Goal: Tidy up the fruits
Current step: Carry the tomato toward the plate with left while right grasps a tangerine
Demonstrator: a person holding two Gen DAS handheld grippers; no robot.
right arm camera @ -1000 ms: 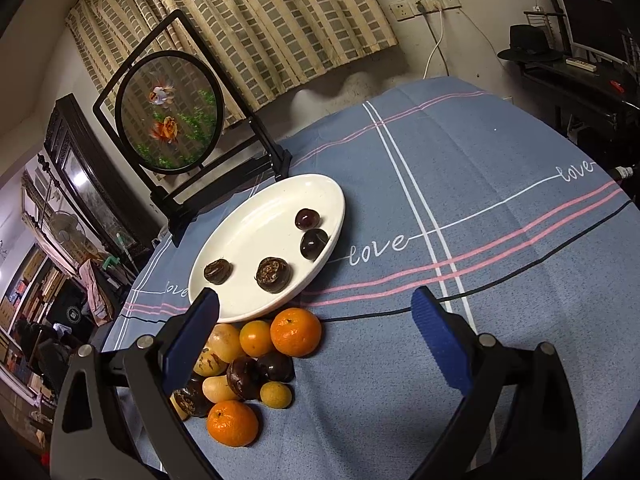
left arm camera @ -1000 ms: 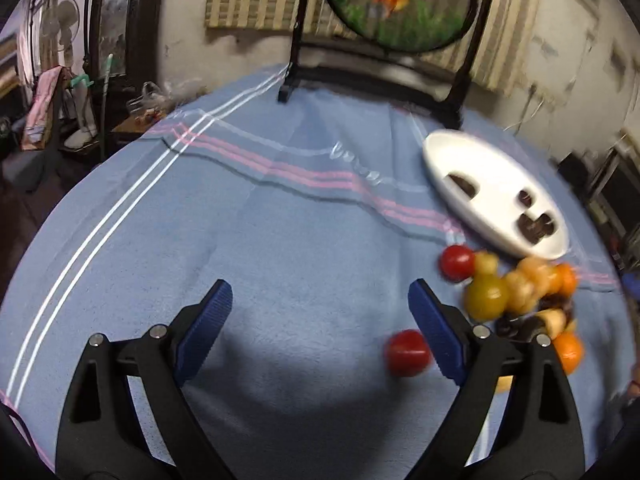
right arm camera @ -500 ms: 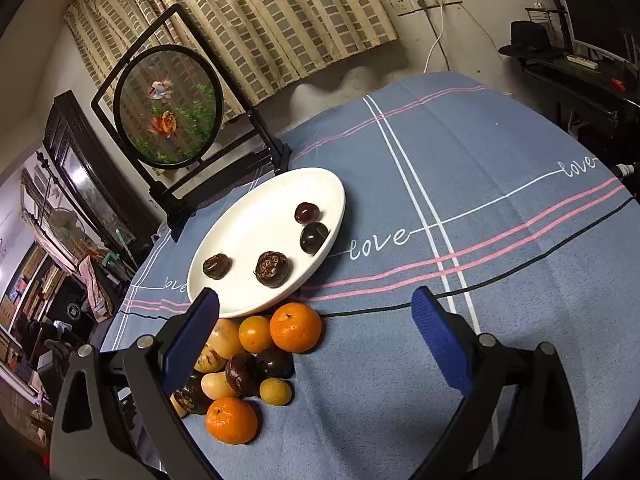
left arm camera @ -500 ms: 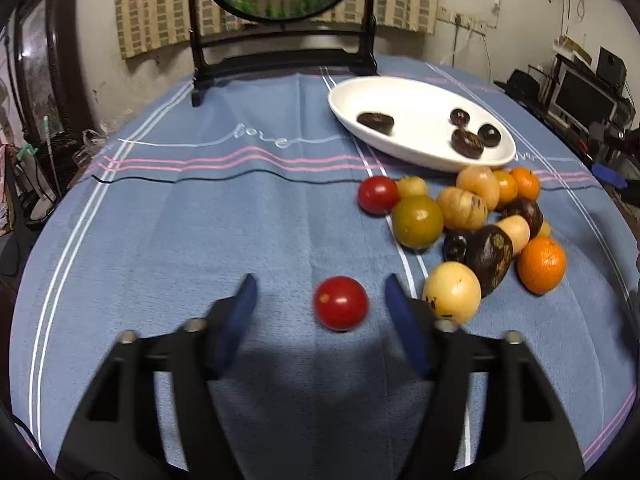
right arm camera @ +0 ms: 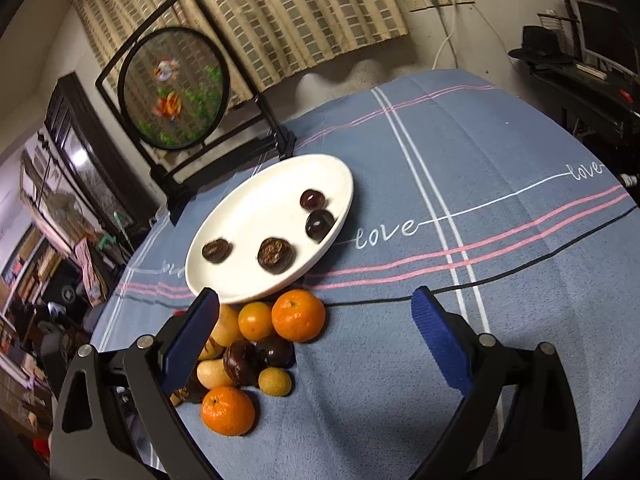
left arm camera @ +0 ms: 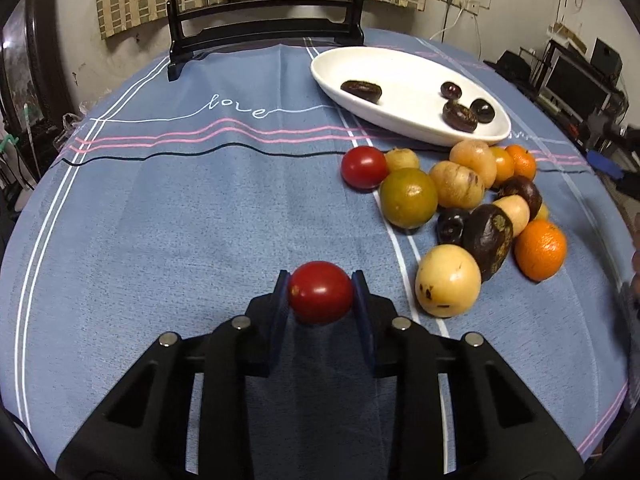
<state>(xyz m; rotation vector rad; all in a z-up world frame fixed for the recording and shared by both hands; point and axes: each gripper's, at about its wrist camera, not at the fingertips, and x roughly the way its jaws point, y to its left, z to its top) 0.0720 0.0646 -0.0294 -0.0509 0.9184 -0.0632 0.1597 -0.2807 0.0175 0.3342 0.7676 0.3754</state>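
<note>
The left gripper [left arm camera: 320,292] had its blue pads pressed on both sides of a small round red tomato [left arm camera: 320,291], low over the blue striped tablecloth [left arm camera: 180,220]. The right gripper [right arm camera: 316,336] hung with jaws wide apart and nothing between them. Only four dark wrinkled fruits [right arm camera: 276,255] lay on the white oval plate [right arm camera: 248,216]; the mixed pile of oranges, yellow and dark fruits [left arm camera: 472,204] just beside it remained unsorted, so most work seemed left
</note>
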